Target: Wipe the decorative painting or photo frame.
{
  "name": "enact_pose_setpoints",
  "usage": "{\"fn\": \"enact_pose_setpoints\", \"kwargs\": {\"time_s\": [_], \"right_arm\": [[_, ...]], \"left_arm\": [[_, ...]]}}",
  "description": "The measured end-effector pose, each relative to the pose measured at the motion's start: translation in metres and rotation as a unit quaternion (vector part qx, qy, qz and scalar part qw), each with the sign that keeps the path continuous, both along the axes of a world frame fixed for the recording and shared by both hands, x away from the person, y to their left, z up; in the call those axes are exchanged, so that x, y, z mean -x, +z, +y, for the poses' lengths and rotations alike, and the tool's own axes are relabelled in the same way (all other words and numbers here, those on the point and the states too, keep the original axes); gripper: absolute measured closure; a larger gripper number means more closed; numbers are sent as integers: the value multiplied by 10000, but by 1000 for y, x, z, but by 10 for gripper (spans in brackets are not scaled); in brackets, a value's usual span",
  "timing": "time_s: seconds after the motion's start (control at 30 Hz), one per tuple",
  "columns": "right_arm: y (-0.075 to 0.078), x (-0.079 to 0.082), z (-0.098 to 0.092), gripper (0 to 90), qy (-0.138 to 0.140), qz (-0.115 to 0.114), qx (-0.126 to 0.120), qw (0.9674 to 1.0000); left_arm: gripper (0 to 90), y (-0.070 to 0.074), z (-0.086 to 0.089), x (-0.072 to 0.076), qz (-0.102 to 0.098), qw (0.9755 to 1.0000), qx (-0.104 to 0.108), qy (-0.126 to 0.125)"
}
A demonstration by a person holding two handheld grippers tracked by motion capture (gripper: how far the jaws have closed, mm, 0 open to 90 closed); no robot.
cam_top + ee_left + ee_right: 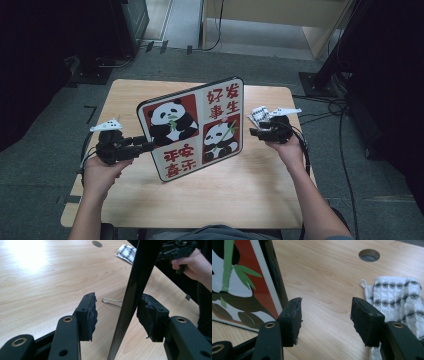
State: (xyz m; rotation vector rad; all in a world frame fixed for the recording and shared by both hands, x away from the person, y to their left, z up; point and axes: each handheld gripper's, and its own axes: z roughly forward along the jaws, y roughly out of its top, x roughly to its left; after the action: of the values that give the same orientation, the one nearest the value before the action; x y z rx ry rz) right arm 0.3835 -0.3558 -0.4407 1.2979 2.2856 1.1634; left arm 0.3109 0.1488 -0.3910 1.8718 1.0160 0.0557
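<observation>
High view: left hand-held gripper [145,145] gapes astride the tilted panda board [192,127], right hand-held gripper [254,132] released beside it — unclamped, it could topple onto the bench [250,195].

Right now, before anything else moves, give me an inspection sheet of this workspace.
Surface: wooden table with a round hole.
Job's things: panda board, standing on its edge, tilted.
Clutter: checked cloth at the table's right; thin wire loop lying by the board.
Grippers: left gripper open, fingers astride the board's edge; right gripper open beside the board, holding nothing.
Cables: one trails from each gripper; floor cables at right.
Surroundings: grey carpet, dark stands, wooden furniture beyond.
</observation>
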Motion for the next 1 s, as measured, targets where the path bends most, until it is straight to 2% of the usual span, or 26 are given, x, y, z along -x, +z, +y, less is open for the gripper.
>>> {"fn": "enact_pose_setpoints", "kwargs": {"time_s": [0.03, 0.2, 0.43, 0.63, 0.8, 1.0], "right_arm": [[0, 1, 0, 438, 7, 55, -35, 10000], [2, 7, 3, 438, 49, -17, -121, 9999], [1, 13, 9, 425, 189, -33, -46, 9998], [-4, 8, 8, 424, 90, -19, 24, 10000], [-4, 6, 3, 427, 41, -23, -103, 9999], [-3, 6, 1, 423, -12, -26, -123, 9999]], "left_arm": [[492, -1, 0, 0, -1, 10000, -5, 7], [465, -5, 1, -2, -1, 10000, 10, 51], [440, -10, 4, -4, 18, 10000, 7, 79], [439, -13, 7, -6, 40, 9999, -2, 145], [441, -16, 9, -8, 15, 9999, 99, 121], [439, -18, 6, -12, 28, 10000, 42, 85]]}}
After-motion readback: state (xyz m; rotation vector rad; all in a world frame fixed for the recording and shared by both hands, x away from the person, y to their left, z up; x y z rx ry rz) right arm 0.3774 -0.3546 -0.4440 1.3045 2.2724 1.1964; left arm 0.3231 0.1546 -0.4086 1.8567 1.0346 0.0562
